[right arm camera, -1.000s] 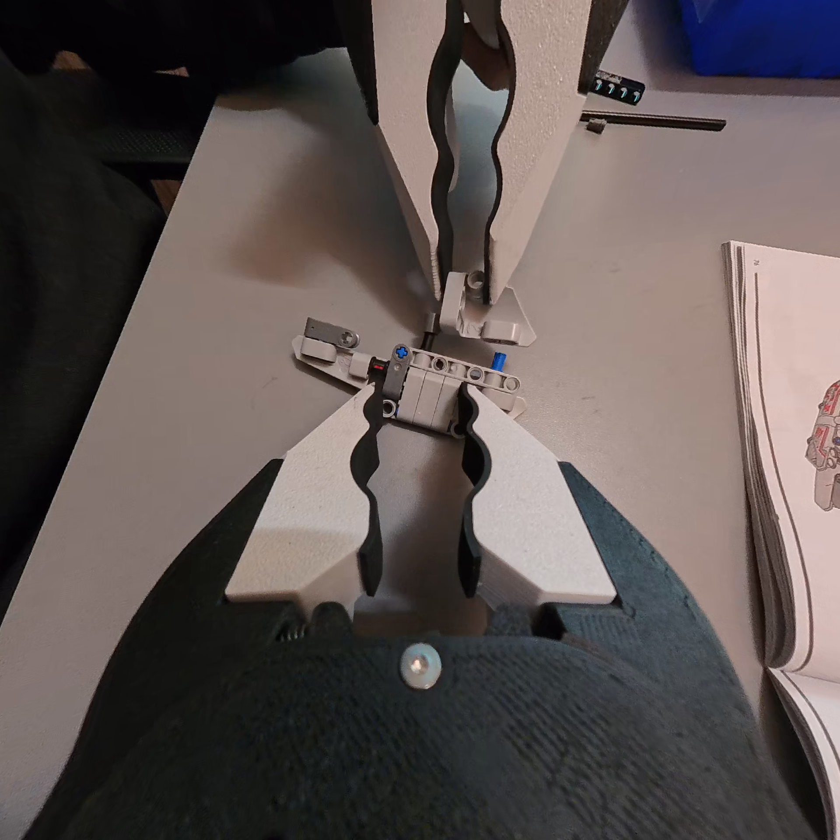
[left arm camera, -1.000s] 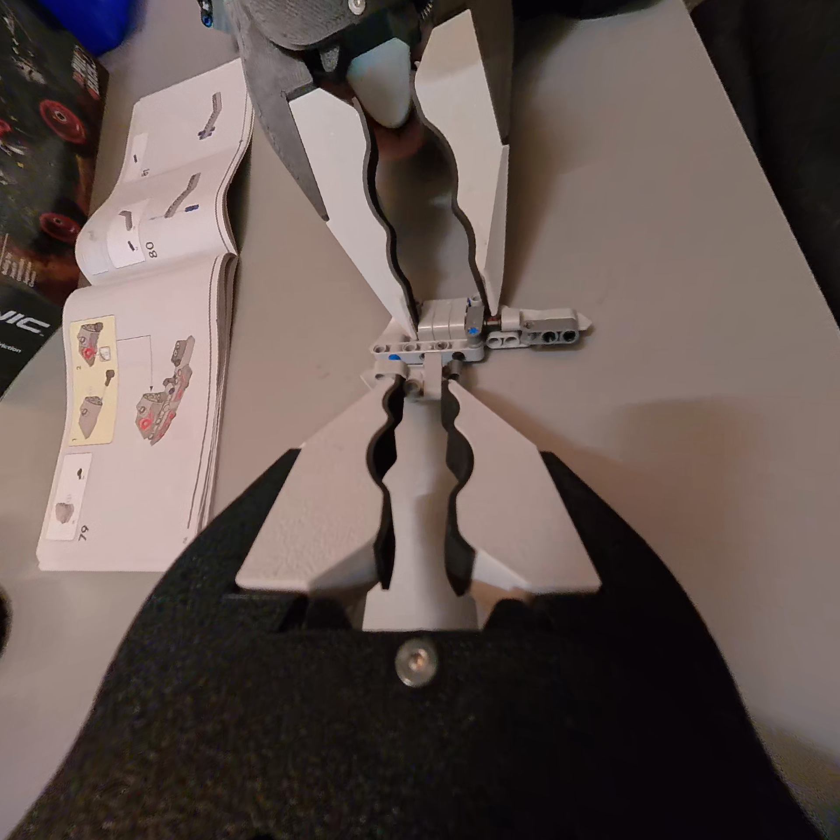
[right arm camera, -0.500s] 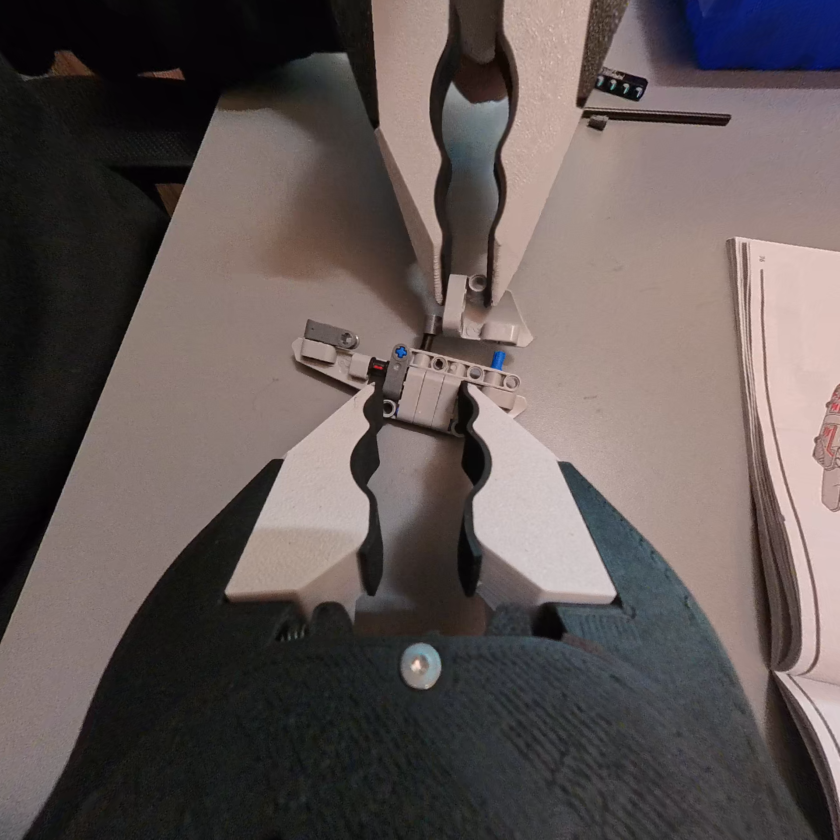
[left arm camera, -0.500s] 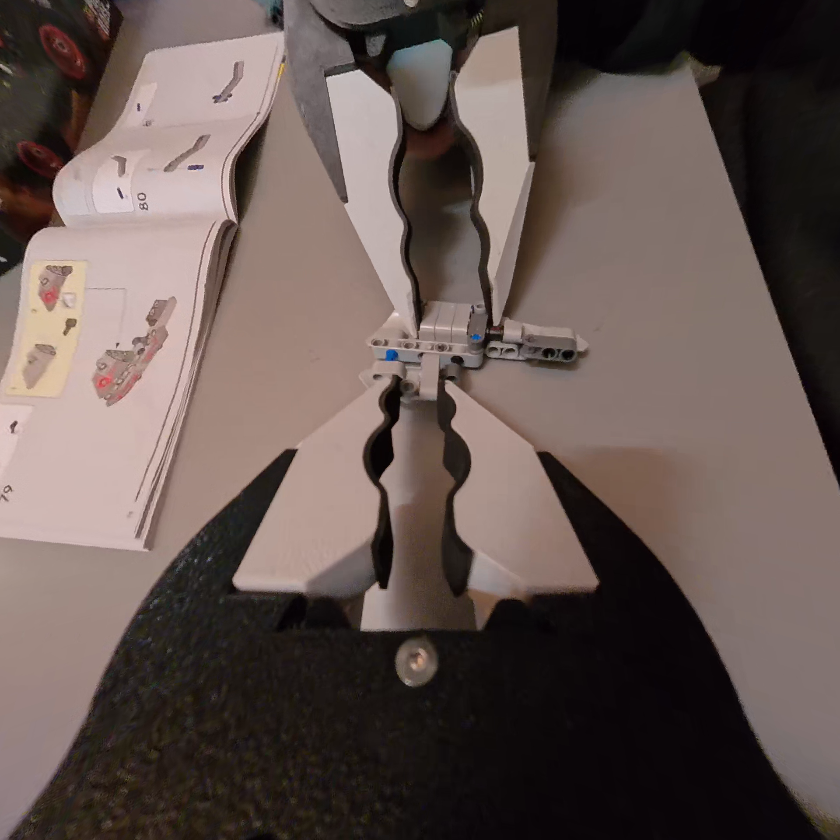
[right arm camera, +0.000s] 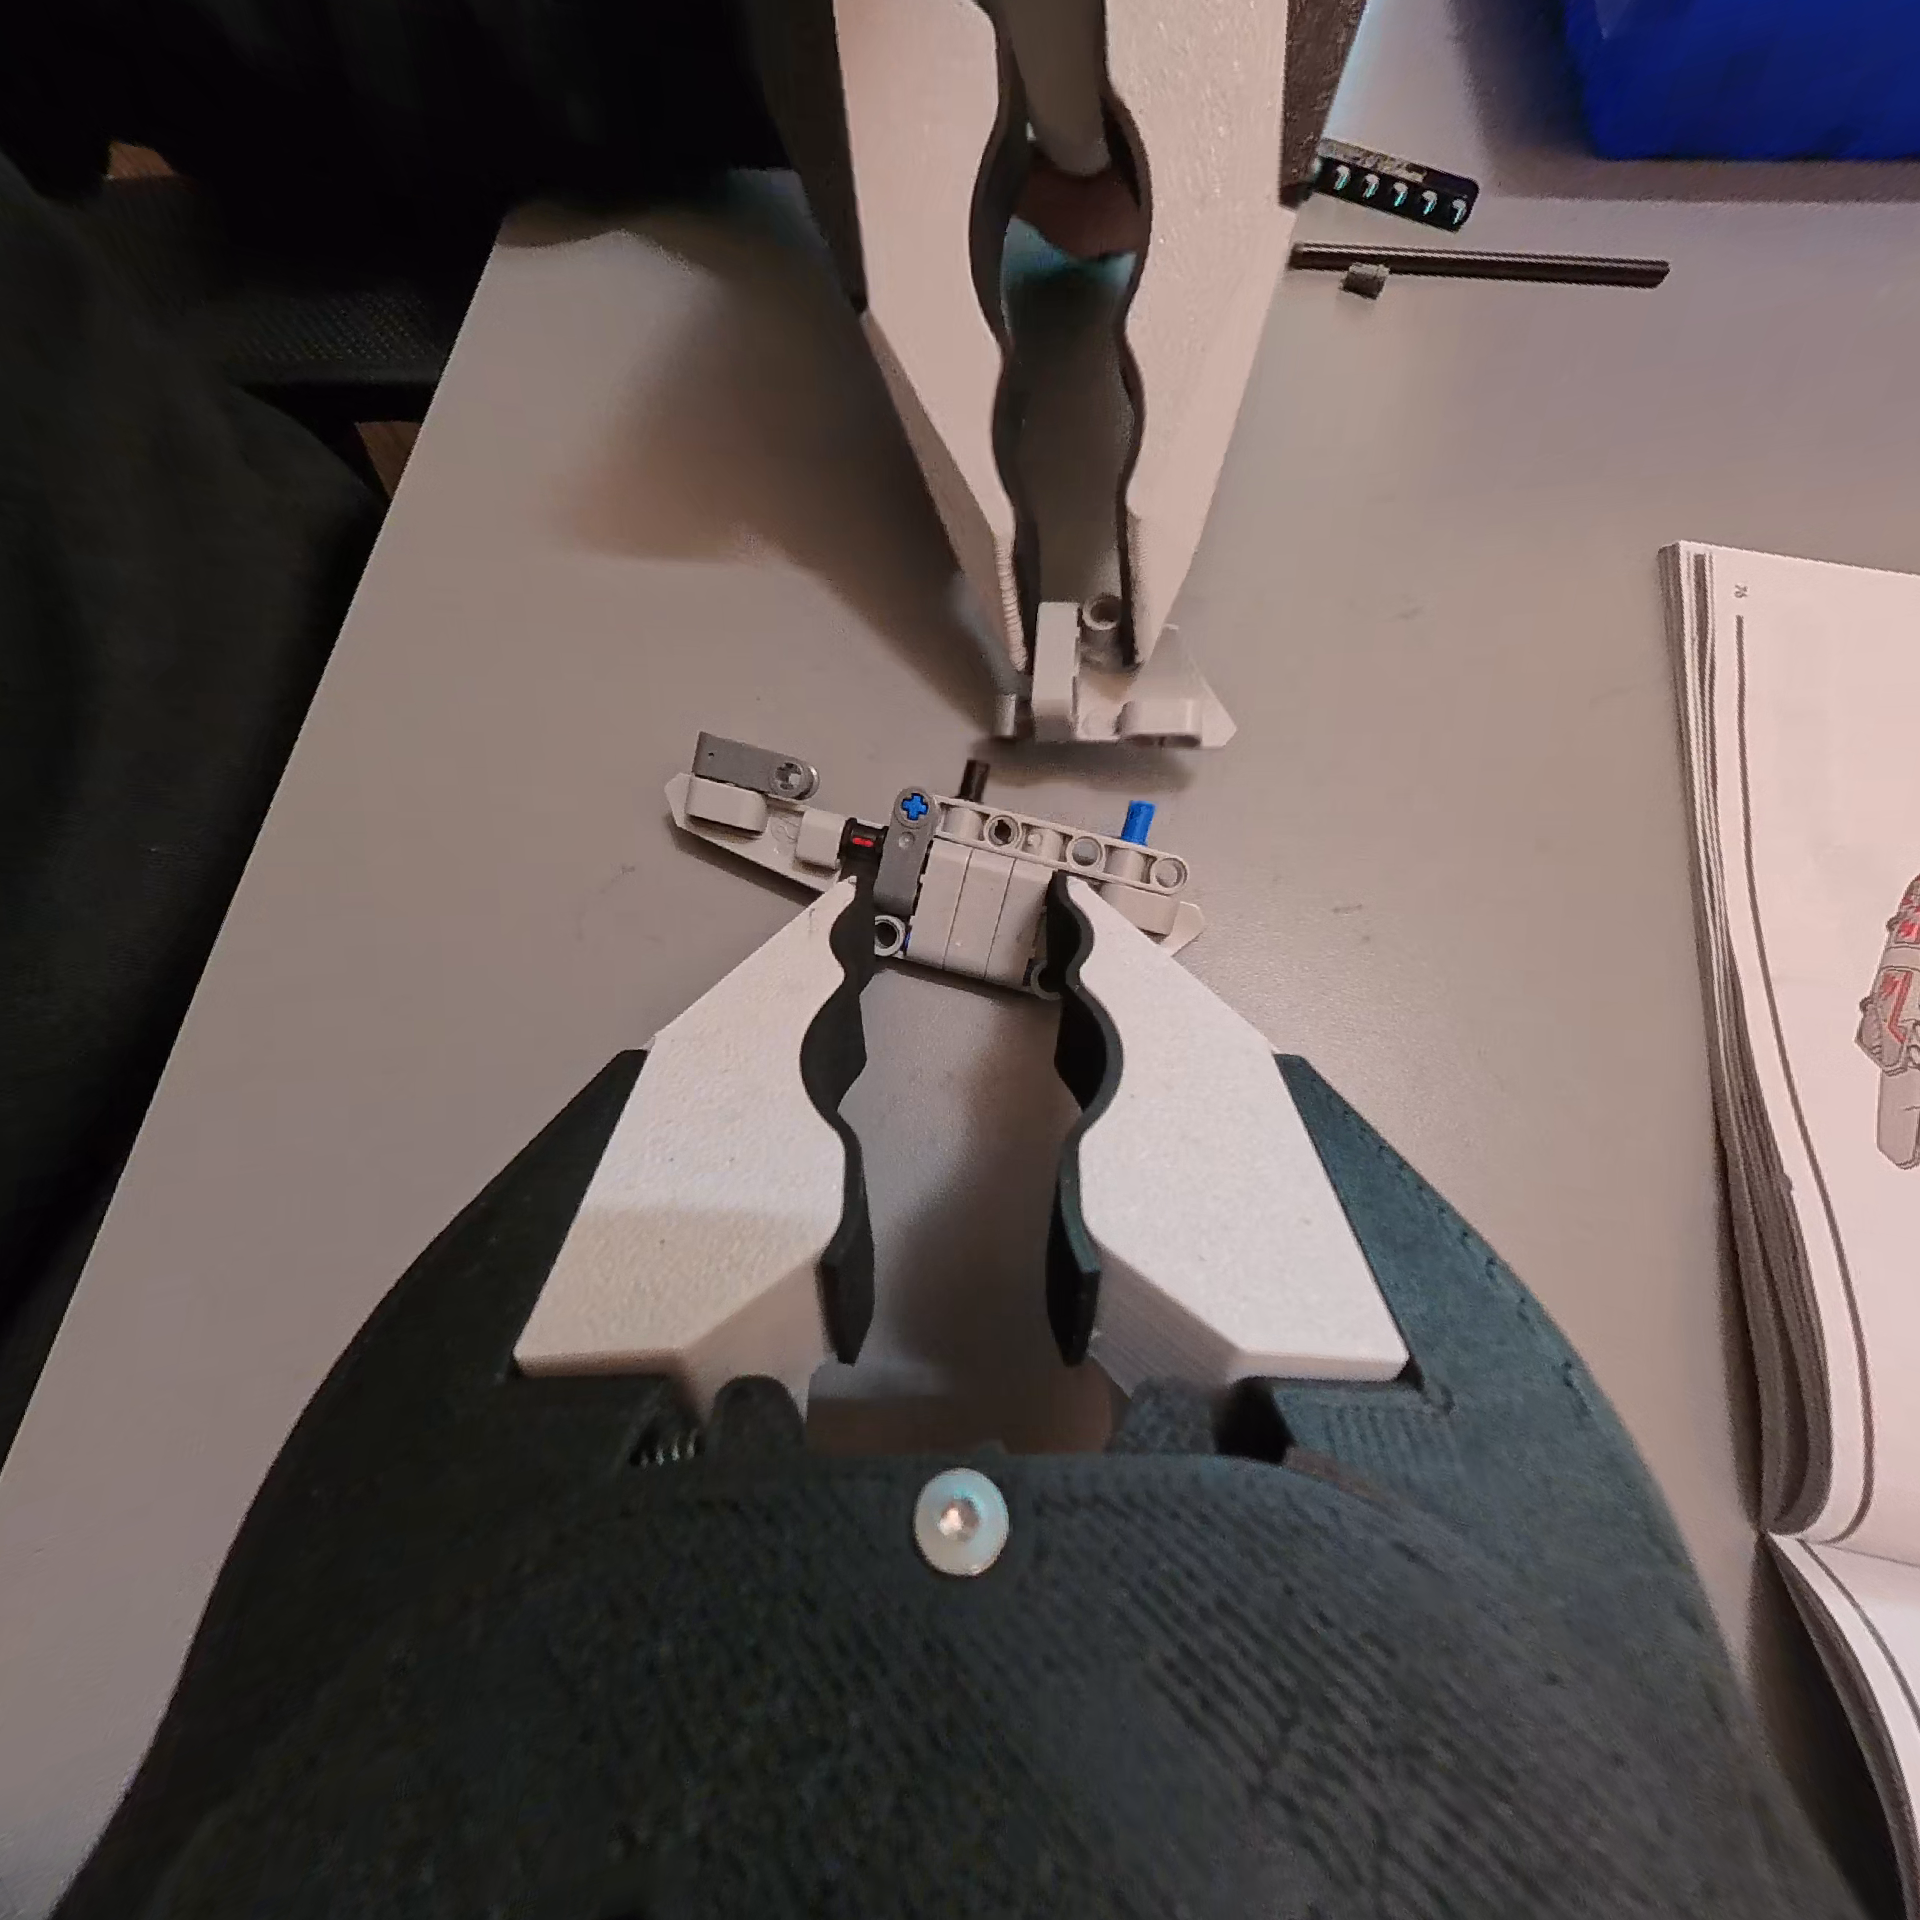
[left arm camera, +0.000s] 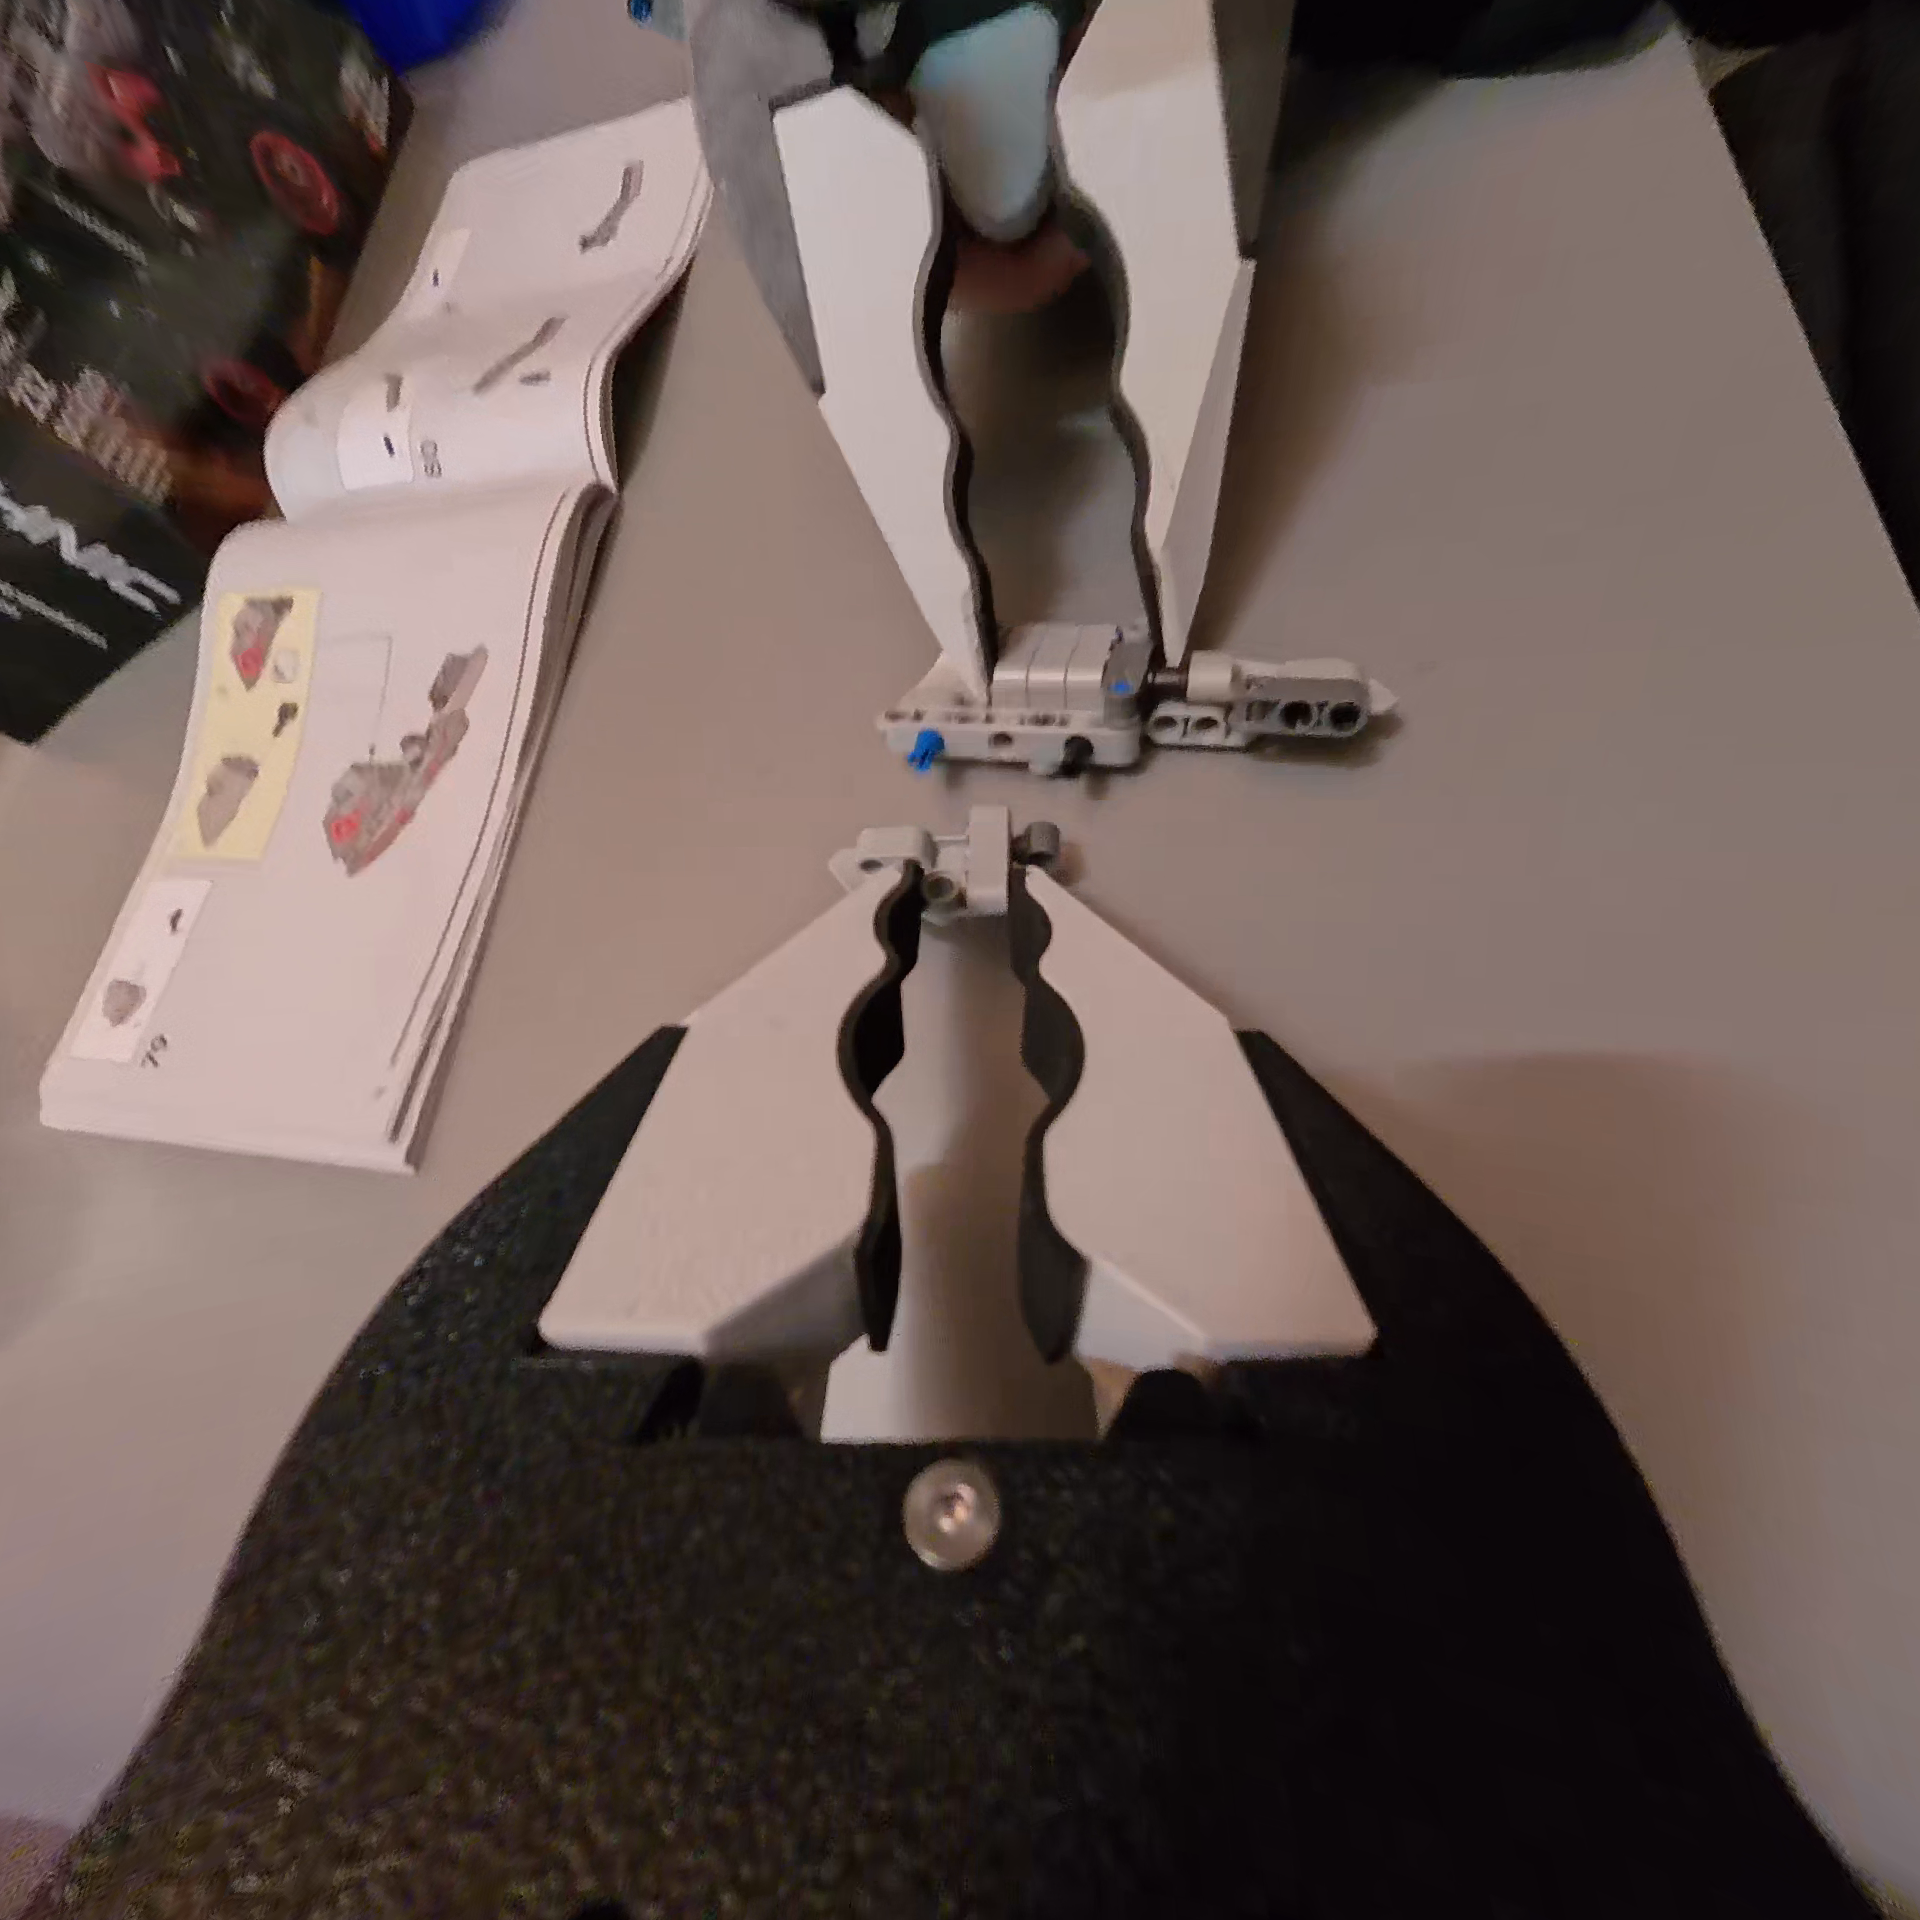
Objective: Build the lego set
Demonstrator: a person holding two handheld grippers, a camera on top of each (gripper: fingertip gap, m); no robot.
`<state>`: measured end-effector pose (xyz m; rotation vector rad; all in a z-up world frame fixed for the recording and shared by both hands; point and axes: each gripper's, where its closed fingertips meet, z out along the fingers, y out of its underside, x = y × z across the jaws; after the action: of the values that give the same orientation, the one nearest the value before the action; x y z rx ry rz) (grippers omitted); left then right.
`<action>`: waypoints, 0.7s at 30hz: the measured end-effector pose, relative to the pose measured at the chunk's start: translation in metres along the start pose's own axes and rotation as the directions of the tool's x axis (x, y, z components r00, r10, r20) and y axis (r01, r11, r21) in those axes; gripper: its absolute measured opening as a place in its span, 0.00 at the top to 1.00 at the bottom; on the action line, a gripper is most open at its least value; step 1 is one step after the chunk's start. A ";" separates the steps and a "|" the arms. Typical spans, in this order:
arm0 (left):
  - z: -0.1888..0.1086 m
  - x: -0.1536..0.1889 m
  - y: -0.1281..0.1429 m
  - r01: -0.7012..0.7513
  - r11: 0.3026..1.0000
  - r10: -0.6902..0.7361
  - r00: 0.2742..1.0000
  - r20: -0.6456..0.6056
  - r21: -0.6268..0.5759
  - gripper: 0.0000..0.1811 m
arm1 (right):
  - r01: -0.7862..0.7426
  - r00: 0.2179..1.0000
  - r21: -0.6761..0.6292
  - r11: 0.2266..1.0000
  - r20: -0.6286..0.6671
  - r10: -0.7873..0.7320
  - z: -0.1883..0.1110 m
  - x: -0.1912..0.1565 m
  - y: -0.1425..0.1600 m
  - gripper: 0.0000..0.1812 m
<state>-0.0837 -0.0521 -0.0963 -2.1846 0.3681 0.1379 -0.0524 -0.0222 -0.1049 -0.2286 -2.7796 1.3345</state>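
My left gripper is shut on a small grey lego piece with a light grey connector sticking out to its left, held just above the table. My right gripper is shut on the larger grey lego assembly, which rests on the table and has a blue pin, a blue axle end and a grey lever arm at its left. The two grippers face each other with a small gap between the piece and the assembly. In the left wrist view the assembly lies in the right gripper. In the right wrist view the left gripper holds the small piece.
An open instruction booklet lies on the grey table, also at the right edge of the right wrist view. The dark lego box sits beyond it. A black axle and a blue bin lie far back. Left tips to right tips: about 5 cm.
My left gripper has pulled back with the small piece, so a gap has opened between it and the assembly. The right gripper still holds the assembly in place.
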 end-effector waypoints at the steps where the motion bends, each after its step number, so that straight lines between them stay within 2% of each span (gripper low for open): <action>1: -0.002 0.001 0.002 0.028 1.000 -0.028 1.000 -0.010 -0.012 0.93 | 0.002 1.000 0.000 1.000 -0.002 -0.002 0.000 0.000 0.000 0.82; 5: -0.003 0.002 -0.005 0.051 0.999 -0.051 0.999 -0.016 0.008 0.93 | 0.002 0.999 0.004 1.000 0.042 -0.002 -0.002 -0.005 0.000 0.79; 8: 0.001 0.006 -0.011 0.011 1.000 -0.011 0.999 -0.036 0.023 0.93 | -0.056 0.997 0.070 0.996 0.059 0.052 -0.013 -0.001 -0.007 0.75; 11: 0.007 0.011 -0.001 0.017 0.999 -0.020 0.998 -0.058 -0.045 0.93 | -0.068 0.997 0.106 0.992 0.035 0.065 -0.021 -0.002 -0.012 0.75; 14: 0.011 0.018 0.004 0.016 0.998 -0.023 0.995 -0.092 -0.067 0.92 | -0.007 1.000 0.064 0.998 -0.014 0.008 -0.014 -0.002 -0.009 0.74; 19: 0.003 0.015 0.006 -0.029 0.997 0.030 0.999 0.013 -0.072 0.83 | 0.003 1.000 0.040 0.999 -0.020 -0.002 -0.005 -0.002 -0.005 0.75; 21: -0.004 0.020 0.002 -0.132 0.987 0.140 0.986 0.093 -0.093 0.88 | 0.012 0.999 0.040 0.999 -0.030 -0.011 -0.005 -0.002 -0.005 0.76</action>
<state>-0.0658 -0.0605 -0.0998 -2.2275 0.4625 0.3428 -0.0503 -0.0216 -0.0978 -0.2276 -2.7232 1.3708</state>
